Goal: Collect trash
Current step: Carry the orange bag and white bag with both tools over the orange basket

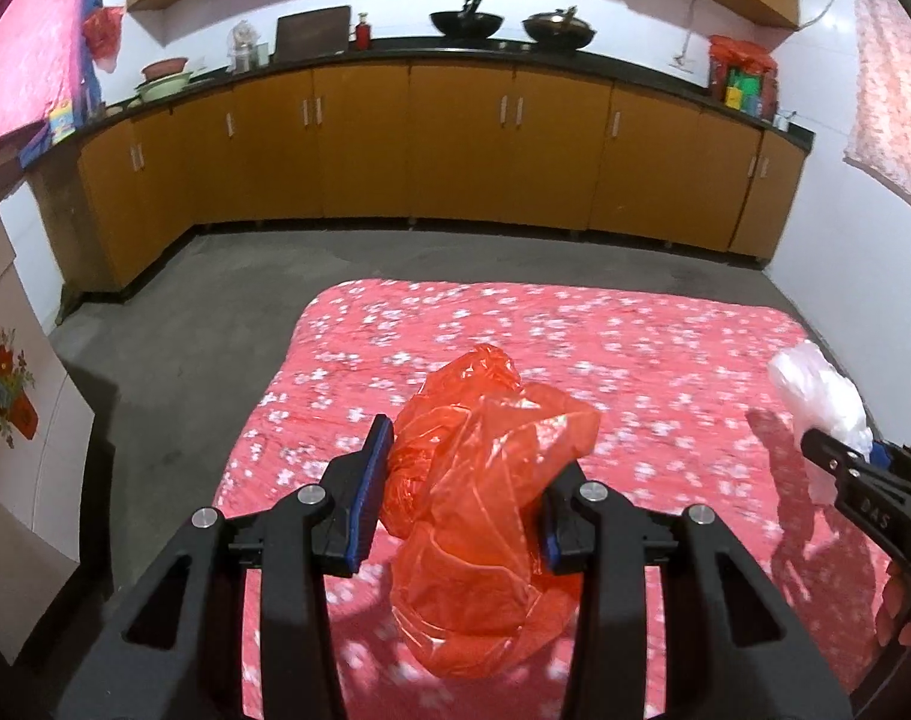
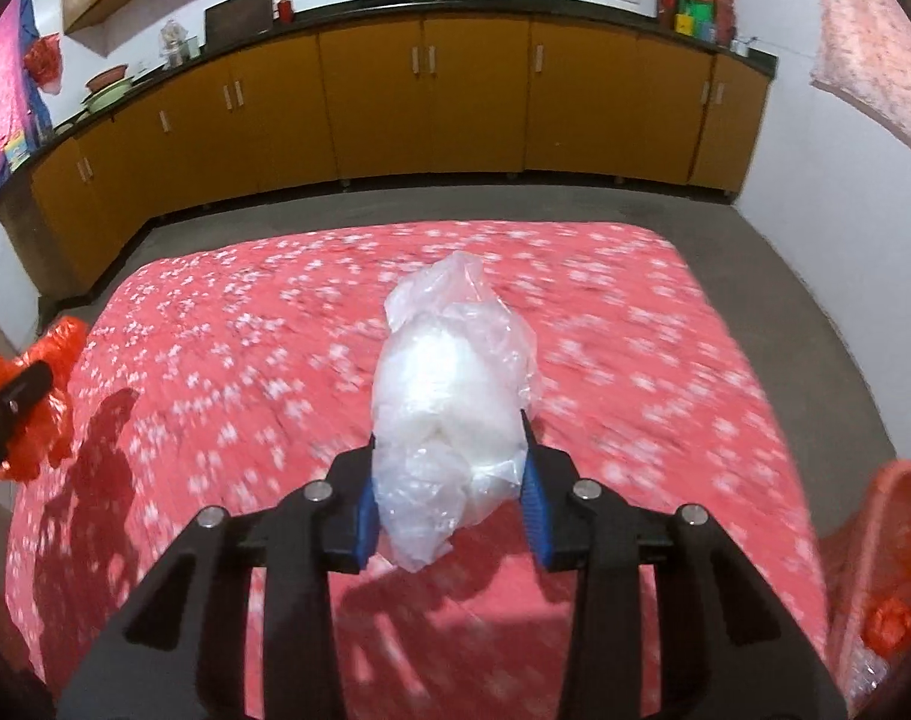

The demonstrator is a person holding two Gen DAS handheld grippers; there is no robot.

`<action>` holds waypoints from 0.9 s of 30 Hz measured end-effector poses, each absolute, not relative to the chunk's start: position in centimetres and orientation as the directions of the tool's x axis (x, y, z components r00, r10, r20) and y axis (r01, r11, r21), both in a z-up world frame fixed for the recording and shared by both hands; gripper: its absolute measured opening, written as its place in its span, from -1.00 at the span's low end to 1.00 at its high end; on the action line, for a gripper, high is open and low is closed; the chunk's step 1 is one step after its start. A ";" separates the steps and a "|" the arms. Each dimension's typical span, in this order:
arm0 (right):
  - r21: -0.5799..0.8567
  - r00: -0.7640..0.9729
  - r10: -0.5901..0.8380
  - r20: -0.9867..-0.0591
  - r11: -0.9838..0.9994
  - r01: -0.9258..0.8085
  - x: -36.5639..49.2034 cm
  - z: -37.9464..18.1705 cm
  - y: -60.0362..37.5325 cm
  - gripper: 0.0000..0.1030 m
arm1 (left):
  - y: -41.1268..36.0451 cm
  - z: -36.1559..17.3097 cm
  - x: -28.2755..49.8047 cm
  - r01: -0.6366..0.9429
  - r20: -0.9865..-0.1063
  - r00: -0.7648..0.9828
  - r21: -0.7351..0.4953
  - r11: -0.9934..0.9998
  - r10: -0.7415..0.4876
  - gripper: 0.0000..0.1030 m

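Note:
A crumpled red plastic bag (image 1: 485,492) hangs over the pink flowered tablecloth (image 1: 635,336), with my left gripper (image 1: 479,450) shut on it. My right gripper (image 2: 448,429) is shut on a crumpled clear plastic bag (image 2: 455,354), also held above the cloth. In the left wrist view the right gripper (image 1: 839,456) and its clear bag (image 1: 815,384) show at the right edge. At the left edge of the right wrist view are the left gripper (image 2: 20,393) and the red bag (image 2: 53,354).
A pink basket (image 2: 875,510) stands at the table's right side with red plastic trash (image 2: 890,630) inside. Grey floor surrounds the table. Orange cabinets (image 1: 455,138) with woks on the counter line the far wall. A white panel with flowers (image 1: 11,396) stands on the left.

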State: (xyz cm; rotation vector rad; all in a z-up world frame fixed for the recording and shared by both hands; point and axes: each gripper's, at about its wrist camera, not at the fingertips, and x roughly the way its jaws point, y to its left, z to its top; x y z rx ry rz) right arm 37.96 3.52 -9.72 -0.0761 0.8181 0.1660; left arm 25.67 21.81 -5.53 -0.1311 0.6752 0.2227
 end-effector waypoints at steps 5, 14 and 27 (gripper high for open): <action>-0.011 0.701 0.084 -0.708 0.991 -0.130 34.1 -7.1 -0.7 -0.27 | 18.7 -3.6 23.8 -0.204 -0.609 0.780 -0.032 0.978 0.143 -0.19; 0.010 0.749 0.048 -0.661 0.998 -0.055 28.2 -2.7 -6.8 -0.27 | 13.1 -0.7 20.6 -0.119 -0.571 0.816 -0.013 0.993 0.090 -0.19; 0.014 0.787 -0.010 -0.617 1.000 0.024 22.8 -0.1 -13.2 -0.27 | 6.1 0.9 19.2 0.001 -0.550 0.835 0.008 1.000 0.004 -0.19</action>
